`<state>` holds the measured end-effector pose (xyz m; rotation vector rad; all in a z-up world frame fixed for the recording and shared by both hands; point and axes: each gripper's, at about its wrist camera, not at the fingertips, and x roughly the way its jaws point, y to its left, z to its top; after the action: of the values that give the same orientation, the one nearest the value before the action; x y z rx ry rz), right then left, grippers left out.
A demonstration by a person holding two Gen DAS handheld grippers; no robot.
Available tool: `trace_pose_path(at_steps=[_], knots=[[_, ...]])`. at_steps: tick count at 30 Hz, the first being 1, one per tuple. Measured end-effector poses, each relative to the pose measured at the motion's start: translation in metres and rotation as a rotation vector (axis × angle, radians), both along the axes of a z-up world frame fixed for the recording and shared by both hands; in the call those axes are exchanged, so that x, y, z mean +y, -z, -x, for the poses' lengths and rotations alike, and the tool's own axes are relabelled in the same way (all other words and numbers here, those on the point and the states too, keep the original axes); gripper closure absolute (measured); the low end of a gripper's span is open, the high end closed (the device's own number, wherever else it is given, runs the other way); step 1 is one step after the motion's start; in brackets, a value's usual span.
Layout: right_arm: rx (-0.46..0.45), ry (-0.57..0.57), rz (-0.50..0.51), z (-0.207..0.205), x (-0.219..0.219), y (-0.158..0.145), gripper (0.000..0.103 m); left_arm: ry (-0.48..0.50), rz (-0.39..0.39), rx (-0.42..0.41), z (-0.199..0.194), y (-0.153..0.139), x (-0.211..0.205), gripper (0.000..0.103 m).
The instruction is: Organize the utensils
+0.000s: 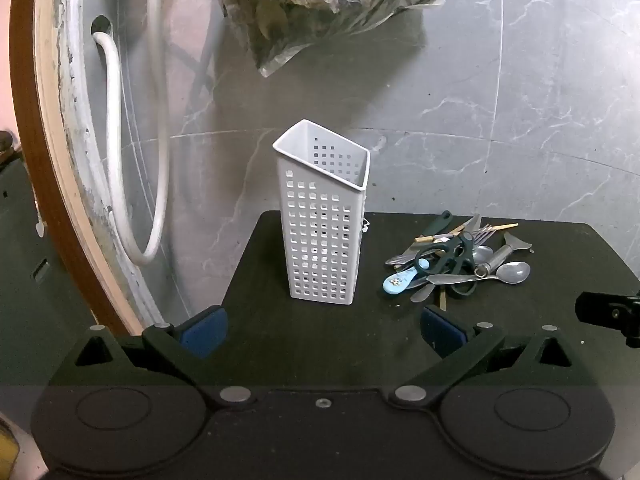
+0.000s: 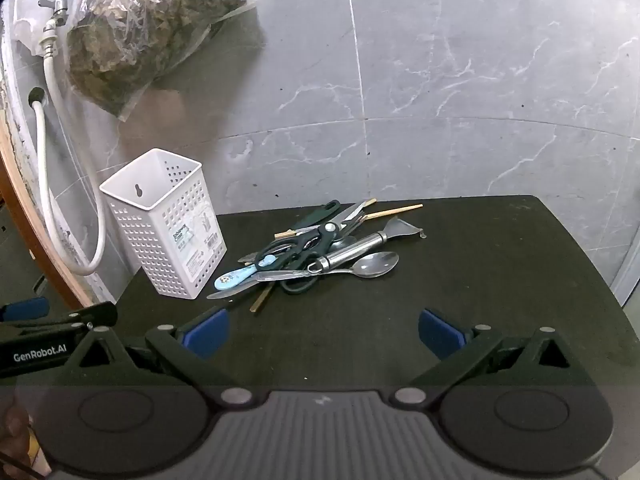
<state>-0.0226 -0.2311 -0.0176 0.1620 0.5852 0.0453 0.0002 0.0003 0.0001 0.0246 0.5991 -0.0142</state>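
Blue-padded jaws of the left gripper (image 1: 323, 332) and right gripper (image 2: 323, 332) stand wide apart, empty, above the black table (image 2: 500, 280). The utensil pile (image 2: 320, 252) lies ahead of the right gripper, the nearer tool; long axes run lower-left to upper-right. The white perforated holder (image 2: 168, 228) stands upright left of the pile.

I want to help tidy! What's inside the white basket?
The white basket looks empty near its top, only holed walls showing. Its bottom is hidden. The utensil pile lies beside it.
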Motion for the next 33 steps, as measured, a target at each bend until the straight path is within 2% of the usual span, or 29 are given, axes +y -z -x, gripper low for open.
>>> trace_pose_path(at_steps=[28, 33], knots=[[-0.003, 0.000, -0.002, 0.0007, -0.0010, 0.0015, 0.000, 0.002, -0.001, -0.001, 0.0001, 0.0001, -0.0002, 0.001], [-0.001, 0.000, -0.002, 0.0004, -0.0016, 0.0017, 0.000, 0.005, -0.004, -0.003, 0.0070, 0.0076, -0.0004, 0.001]])
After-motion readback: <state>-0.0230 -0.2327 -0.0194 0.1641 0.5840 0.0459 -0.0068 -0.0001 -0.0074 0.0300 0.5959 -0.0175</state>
